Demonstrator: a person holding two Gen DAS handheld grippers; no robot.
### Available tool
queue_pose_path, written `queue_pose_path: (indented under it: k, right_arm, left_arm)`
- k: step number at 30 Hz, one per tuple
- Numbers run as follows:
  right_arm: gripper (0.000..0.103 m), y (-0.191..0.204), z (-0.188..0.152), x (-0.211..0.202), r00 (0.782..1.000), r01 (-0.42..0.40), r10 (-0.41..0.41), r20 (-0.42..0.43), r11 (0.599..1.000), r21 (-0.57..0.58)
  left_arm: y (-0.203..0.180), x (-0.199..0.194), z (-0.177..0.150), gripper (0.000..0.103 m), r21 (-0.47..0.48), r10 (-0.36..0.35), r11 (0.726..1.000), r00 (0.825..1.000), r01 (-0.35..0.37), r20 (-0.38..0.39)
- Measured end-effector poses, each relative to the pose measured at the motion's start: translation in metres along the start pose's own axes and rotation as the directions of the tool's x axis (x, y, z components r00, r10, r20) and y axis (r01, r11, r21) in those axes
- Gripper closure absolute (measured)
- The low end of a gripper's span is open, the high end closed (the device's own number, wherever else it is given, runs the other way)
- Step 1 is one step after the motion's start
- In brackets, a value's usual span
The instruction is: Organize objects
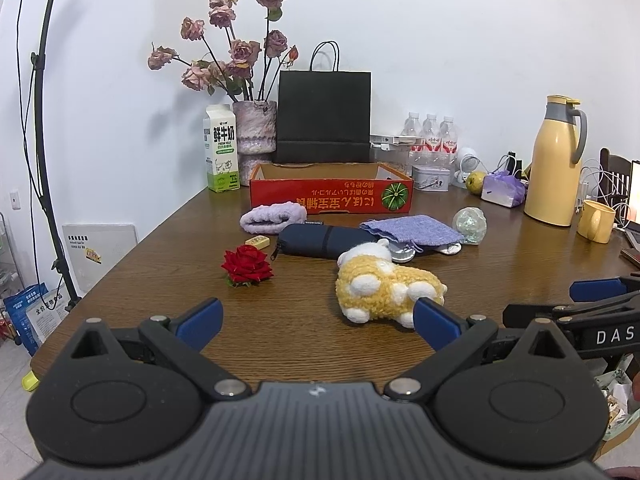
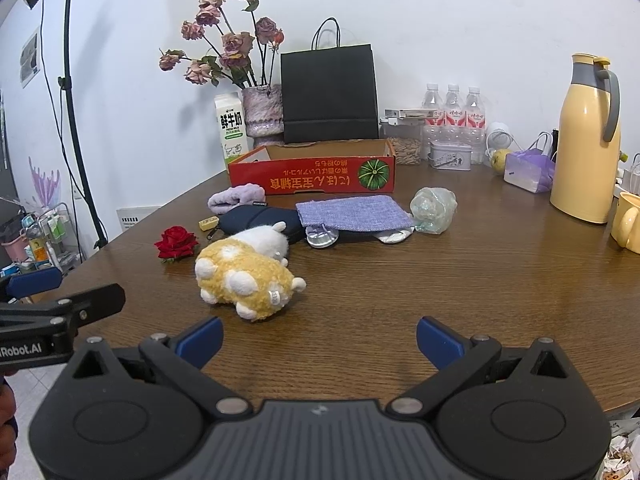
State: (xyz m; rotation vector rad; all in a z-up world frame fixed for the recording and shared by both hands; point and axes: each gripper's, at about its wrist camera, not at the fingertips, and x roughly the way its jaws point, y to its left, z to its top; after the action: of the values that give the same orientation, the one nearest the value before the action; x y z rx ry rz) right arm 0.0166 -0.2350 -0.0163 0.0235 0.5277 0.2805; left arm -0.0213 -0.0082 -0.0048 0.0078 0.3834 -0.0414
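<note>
A yellow and white plush toy point(image 1: 384, 288) point(image 2: 248, 276) lies on its side on the brown table point(image 1: 304, 320). Behind it lie a dark zip pouch point(image 1: 320, 240) point(image 2: 256, 218), a purple knit cloth point(image 1: 412, 230) point(image 2: 352, 212), a lilac fluffy band point(image 1: 272, 218) point(image 2: 236, 198), a red rose head point(image 1: 246, 266) point(image 2: 176, 242), a small yellow tile point(image 1: 258, 241) point(image 2: 208, 223) and a clear glittery ball point(image 1: 470, 225) point(image 2: 434, 210). An open red cardboard box point(image 1: 332, 194) point(image 2: 312, 178) stands further back. My left gripper point(image 1: 318, 322) is open, its right fingertip just in front of the plush. My right gripper point(image 2: 320, 340) is open over bare table.
Along the wall stand a milk carton point(image 1: 222, 148), a vase of dried roses point(image 1: 256, 128), a black paper bag point(image 1: 324, 116), water bottles point(image 1: 430, 132), a tin point(image 1: 432, 178) and a yellow thermos jug point(image 1: 556, 160). A yellow mug point(image 1: 596, 222) sits at the right edge.
</note>
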Motion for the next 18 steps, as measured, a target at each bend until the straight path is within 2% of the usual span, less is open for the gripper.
queue_pose_path:
  k: [18]
  right_arm:
    - [0.000,0.0011,-0.0012,0.0002,1.000,-0.002,0.002,0.002,1.000,0.000]
  left_arm:
    - [0.0003,0.0000,0.0000,0.000,-0.002,-0.002,1.000,1.000,0.002,0.004]
